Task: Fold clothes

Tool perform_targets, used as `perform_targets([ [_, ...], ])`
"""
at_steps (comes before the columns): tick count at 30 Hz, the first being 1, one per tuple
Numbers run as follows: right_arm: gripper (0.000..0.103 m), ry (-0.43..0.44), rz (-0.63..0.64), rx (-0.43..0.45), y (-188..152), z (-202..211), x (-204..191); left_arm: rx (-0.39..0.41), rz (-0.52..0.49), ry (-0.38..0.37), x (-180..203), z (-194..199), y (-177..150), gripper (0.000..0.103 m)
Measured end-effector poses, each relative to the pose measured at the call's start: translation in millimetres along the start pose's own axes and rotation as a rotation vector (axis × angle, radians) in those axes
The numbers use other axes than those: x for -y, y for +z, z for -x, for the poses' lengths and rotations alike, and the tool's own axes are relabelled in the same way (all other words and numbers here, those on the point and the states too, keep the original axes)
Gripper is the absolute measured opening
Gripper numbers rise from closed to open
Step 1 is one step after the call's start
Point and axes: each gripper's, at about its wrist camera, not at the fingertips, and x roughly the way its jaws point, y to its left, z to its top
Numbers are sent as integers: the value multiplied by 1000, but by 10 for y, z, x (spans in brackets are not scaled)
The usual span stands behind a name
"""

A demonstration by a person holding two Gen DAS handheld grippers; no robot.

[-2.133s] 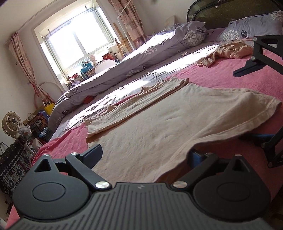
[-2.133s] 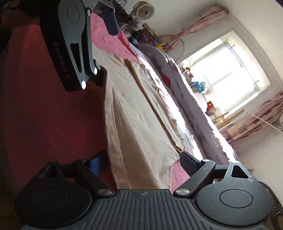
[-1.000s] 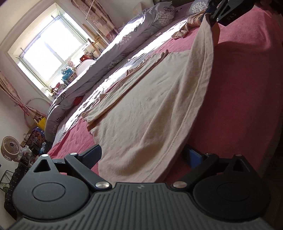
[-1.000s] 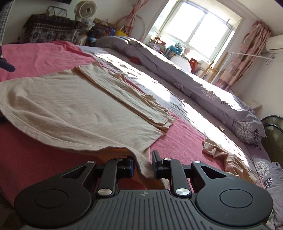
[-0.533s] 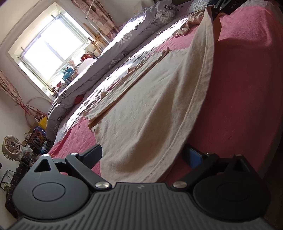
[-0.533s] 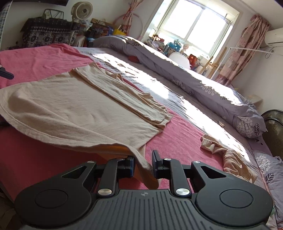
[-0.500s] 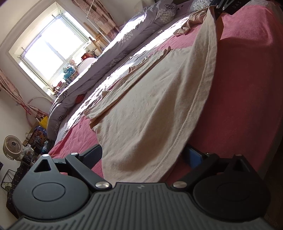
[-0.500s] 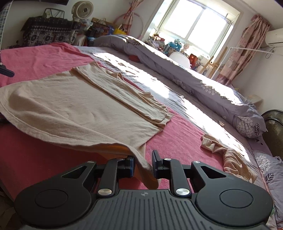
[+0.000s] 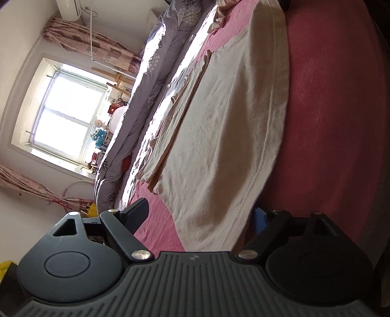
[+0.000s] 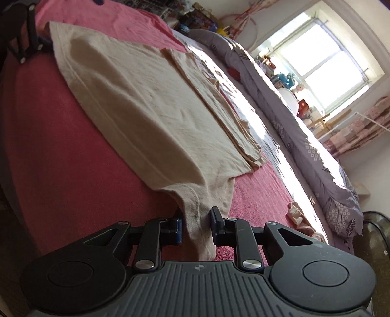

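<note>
Beige shirt [image 10: 151, 107] lies spread on the pink bedspread [image 10: 61, 136]; the right gripper [image 10: 195, 224] pinches its near corner, while the left gripper [image 9: 199, 214], jaws just narrowing but wide, straddles the opposite corner unclamped.

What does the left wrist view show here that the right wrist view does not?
Only the left wrist view: an air conditioner above the curtain and the left hand-held gripper, jaws wide around the beige garment's hem. Only the right wrist view: the right hand-held gripper clamped on a garment corner, and a crumpled beige cloth. Both: pink bedspread, grey duvet, window.
</note>
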Motion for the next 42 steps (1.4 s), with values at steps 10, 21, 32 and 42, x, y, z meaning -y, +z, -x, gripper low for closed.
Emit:
perform_targets([
  [10,27,-46,50,31,35,-92,-193,-42,111,26,109,-165,88,61],
  [21,15,-109,-58,41,-13,58,73,-147,394,145,-291,-80,77,7],
  [32,13,-166,-159,101,131,195,489,-113,578,206,-766,42,91,8],
  [42,13,-222,-240,106,472,-539,1257,-95,750,253,-1599,-889,271,10],
])
